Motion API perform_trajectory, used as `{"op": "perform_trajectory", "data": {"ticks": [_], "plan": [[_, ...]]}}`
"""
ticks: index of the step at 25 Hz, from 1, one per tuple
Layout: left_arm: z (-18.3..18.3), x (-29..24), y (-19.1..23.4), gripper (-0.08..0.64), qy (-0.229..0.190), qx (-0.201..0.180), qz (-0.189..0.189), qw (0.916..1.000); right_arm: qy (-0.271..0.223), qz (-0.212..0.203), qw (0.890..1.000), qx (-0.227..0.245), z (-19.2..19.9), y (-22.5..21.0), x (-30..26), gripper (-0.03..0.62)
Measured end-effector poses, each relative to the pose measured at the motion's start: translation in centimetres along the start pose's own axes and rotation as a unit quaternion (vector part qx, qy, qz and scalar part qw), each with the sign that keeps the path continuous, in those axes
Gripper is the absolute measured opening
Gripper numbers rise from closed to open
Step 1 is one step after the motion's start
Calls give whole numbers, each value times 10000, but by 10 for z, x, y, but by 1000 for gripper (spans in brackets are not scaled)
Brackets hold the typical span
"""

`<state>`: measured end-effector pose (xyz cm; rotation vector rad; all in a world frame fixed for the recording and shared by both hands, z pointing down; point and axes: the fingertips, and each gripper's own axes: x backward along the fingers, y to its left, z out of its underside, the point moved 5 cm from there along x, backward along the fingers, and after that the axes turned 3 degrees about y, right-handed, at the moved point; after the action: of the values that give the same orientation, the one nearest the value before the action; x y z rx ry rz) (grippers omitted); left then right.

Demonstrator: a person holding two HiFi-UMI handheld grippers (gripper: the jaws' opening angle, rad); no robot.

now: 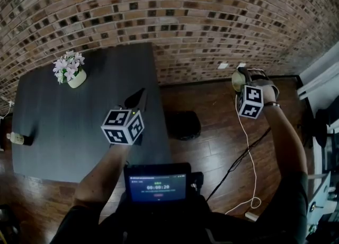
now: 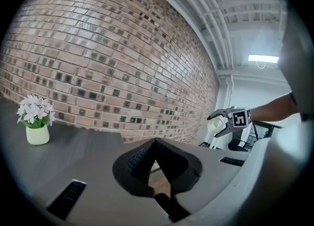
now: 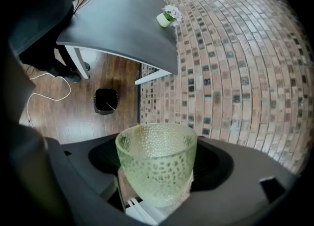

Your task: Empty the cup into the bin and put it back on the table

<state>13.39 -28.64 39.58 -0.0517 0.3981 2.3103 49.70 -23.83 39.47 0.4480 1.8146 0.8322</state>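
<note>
Nearest: lit screen (image 1: pixel 158 184) at the person's chest. Left forearm (image 1: pixel 100 174) ran up from it to the left tool (image 1: pixel 135 97), which sat over the near right part of the dark grey table (image 1: pixel 58 131). Its jaws were pressed together with nothing between them, aimed roughly level at the far wall.

Right of the table, on the wood floor (image 1: pixel 212 131): black bin (image 1: pixel 183 125), just beside the table's right edge. The right gripper view showed a thin pale line inside it; couldn't tell what it was. A white cable (image 1: pixel 249 147) trailed across the floor right of the bin.

Right forearm (image 1: pixel 288 142) reached out far right to the right tool (image 1: pixel 241 81). Its jaws stood wide and were clamped on the cup (image 3: pixel 157 163), one on each side of the lower body. The cup was pale green, translucent and dimpled, with its rim pointing away from the tool. It was held in the air over the floor, right of and farther out than the bin, not above it, and well apart from the table. The left gripper view showed it level with that tool, in front of the wall's right end.

Far left of the table: white pot of pale flowers (image 1: pixel 70 70), upright. A small object (image 1: pixel 16 138) sat at the table's left edge, too small to identify.

Farthest: brick wall (image 1: pixel 185 15) across the whole back.
</note>
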Motion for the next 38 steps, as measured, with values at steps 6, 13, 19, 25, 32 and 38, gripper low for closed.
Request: {"op": "perform_trajectory", "data": {"ticks": [6,13,19,25,32,38], "plan": [[0,2,1,-9,8,-8,14,10000,96,32,9998,174,-2,0,1,397],[0,3,2,-9,-6,26,4,10000,112,86,9994,319,-8,-2,2,398],[3,6,3,-9,-3,49,-13,10000,155,53,9993,323,-10,-4,2,397],[3,8,5,-9,-11,53,-33,10000,145,33,9995,269,-12,-2,1,398],[2,7,2,-9,-11,47,20,10000,158,3,9995,274,-10,2,1,397],[2,5,-3,-9,2,29,52,10000,217,35,9987,451,-7,2,1,397]]}}
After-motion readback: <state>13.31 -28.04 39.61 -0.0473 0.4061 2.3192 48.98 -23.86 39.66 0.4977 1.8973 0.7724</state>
